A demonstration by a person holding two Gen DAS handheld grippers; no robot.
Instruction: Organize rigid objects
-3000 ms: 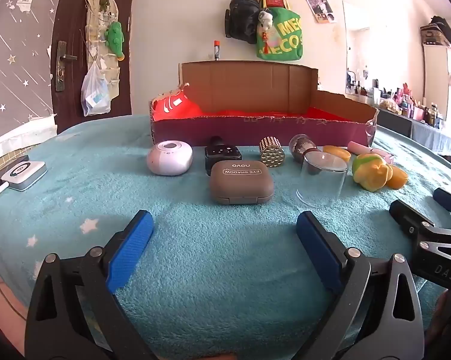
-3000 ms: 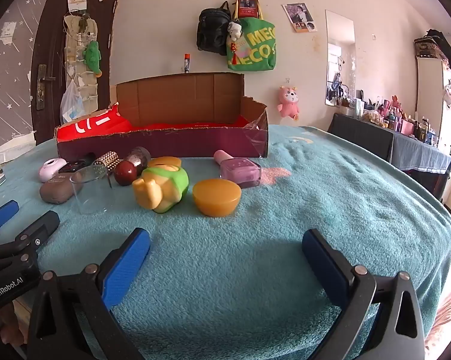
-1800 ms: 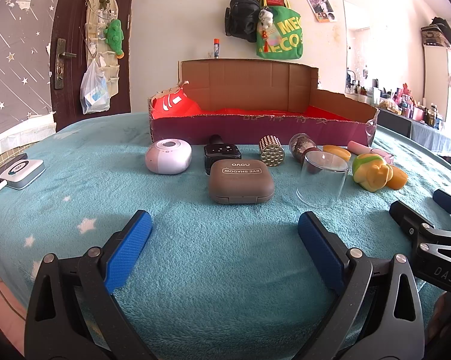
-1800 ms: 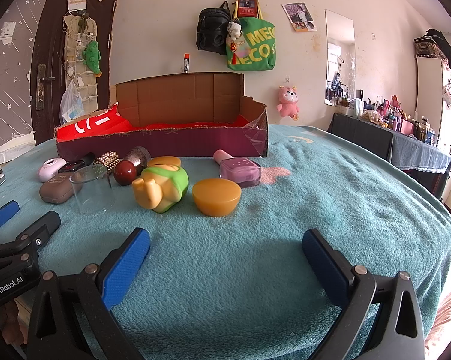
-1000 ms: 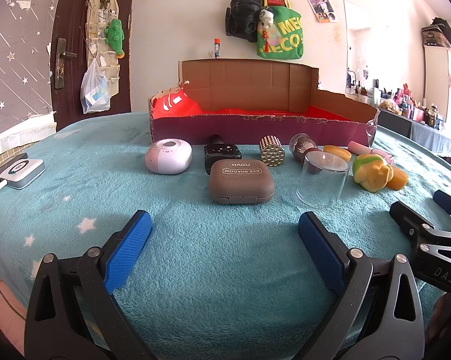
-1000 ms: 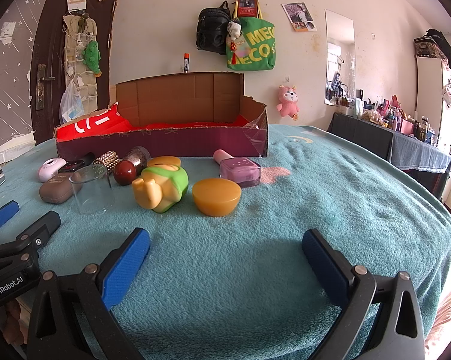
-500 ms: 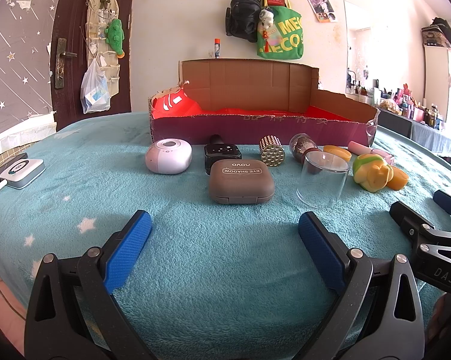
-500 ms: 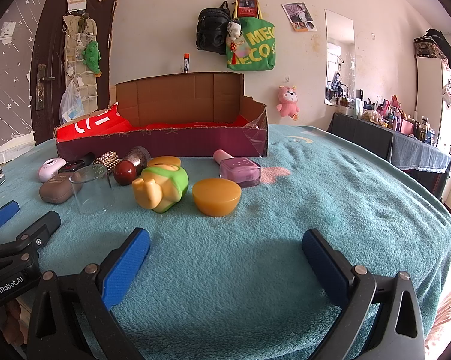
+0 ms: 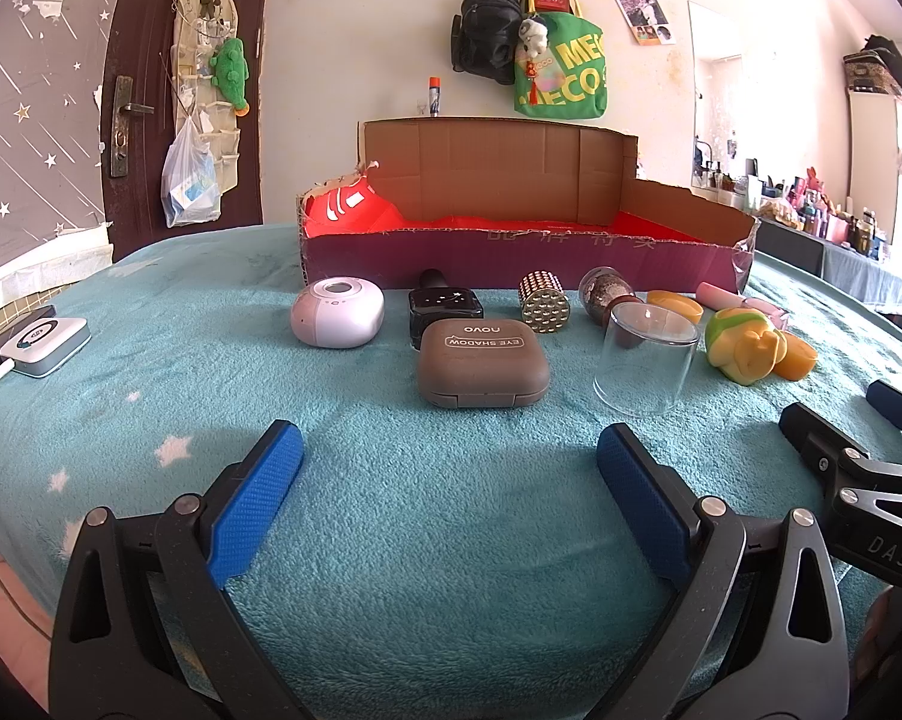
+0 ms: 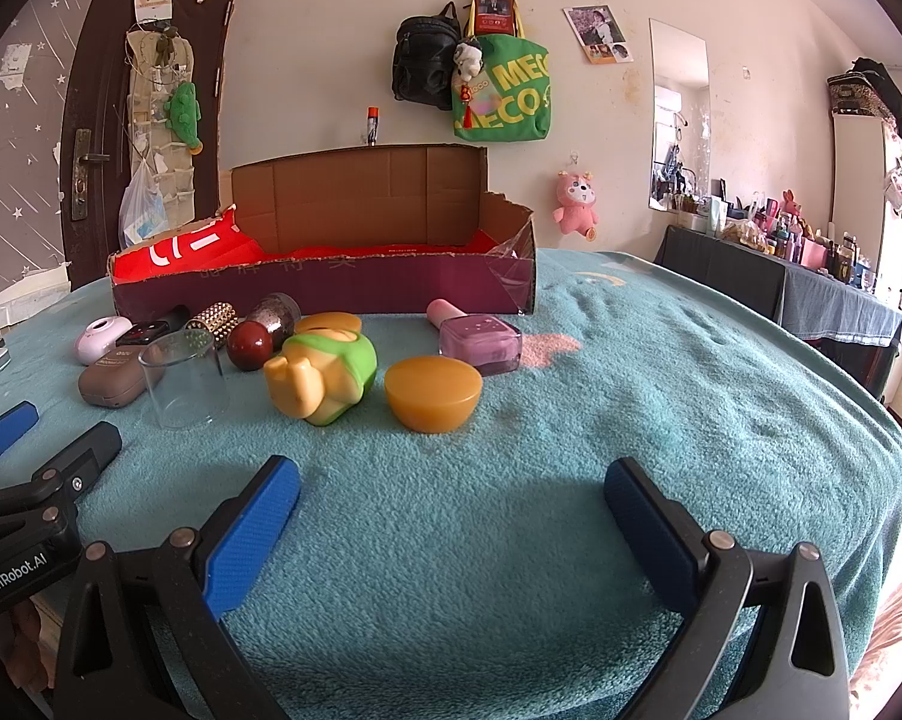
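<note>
A row of small objects lies on the teal blanket in front of an open cardboard box (image 9: 511, 252) (image 10: 330, 288) lined in red. From the left: a white round device (image 9: 336, 319), a black gadget (image 9: 444, 306), a brown eye-shadow case (image 9: 482, 363), a studded cylinder (image 9: 544, 303), a clear glass (image 9: 643, 360) (image 10: 183, 381), a dark red ball (image 10: 249, 345), a green-yellow toy (image 10: 324, 378), an orange bowl (image 10: 432, 393) and a pink nail-polish bottle (image 10: 478, 339). My left gripper (image 9: 451, 468) is open, short of the brown case. My right gripper (image 10: 451, 498) is open, short of the orange bowl.
A white charger pad (image 9: 45, 345) lies at the blanket's left edge. A door (image 9: 144, 90) and hanging bags (image 10: 499, 84) line the back wall. A cluttered dark table (image 10: 811, 288) stands to the right. Bare blanket stretches right of the nail polish.
</note>
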